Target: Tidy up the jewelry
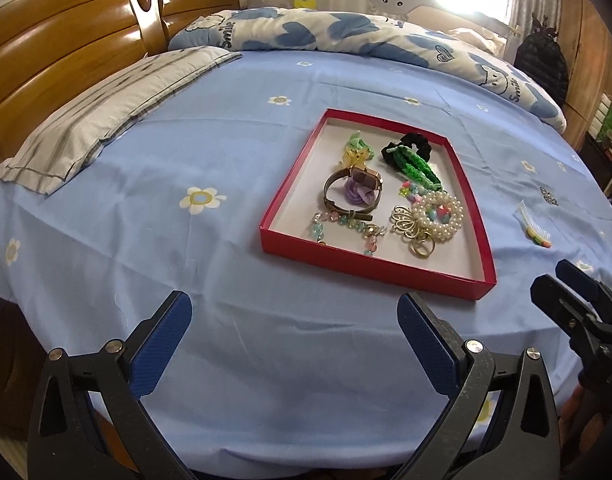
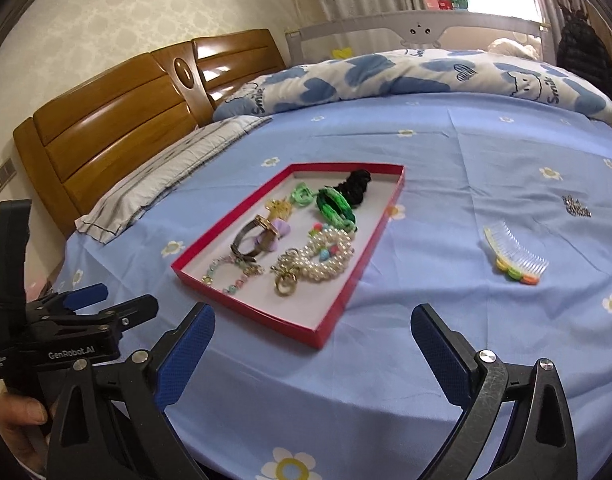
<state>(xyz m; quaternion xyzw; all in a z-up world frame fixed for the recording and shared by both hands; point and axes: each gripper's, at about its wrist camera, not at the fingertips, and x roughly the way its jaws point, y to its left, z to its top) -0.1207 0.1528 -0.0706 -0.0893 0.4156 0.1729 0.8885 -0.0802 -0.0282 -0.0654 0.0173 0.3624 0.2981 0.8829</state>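
Observation:
A shallow red box (image 1: 370,270) (image 2: 265,320) lies on the blue bedsheet and holds several pieces: a watch (image 1: 352,188) (image 2: 253,236), a pearl bracelet (image 1: 438,216) (image 2: 330,260), a green braided band (image 1: 414,162) (image 2: 336,204), a black scrunchie (image 1: 416,142) (image 2: 356,186) and a bead chain (image 1: 346,226). Outside the box, to its right, lie a hair comb (image 1: 536,226) (image 2: 514,258) and a small sparkly piece (image 1: 548,196) (image 2: 576,206). My left gripper (image 1: 293,312) is open over bare sheet before the box. My right gripper (image 2: 312,322) is open near the box's front corner, holding nothing.
A wooden headboard (image 1: 65,52) (image 2: 117,120) stands at the left with a grey striped pillow (image 1: 105,116) (image 2: 161,180) below it. A blue-and-white quilt (image 1: 326,36) (image 2: 426,76) lies along the far side. A person's hand (image 2: 17,420) grips the left gripper's handle.

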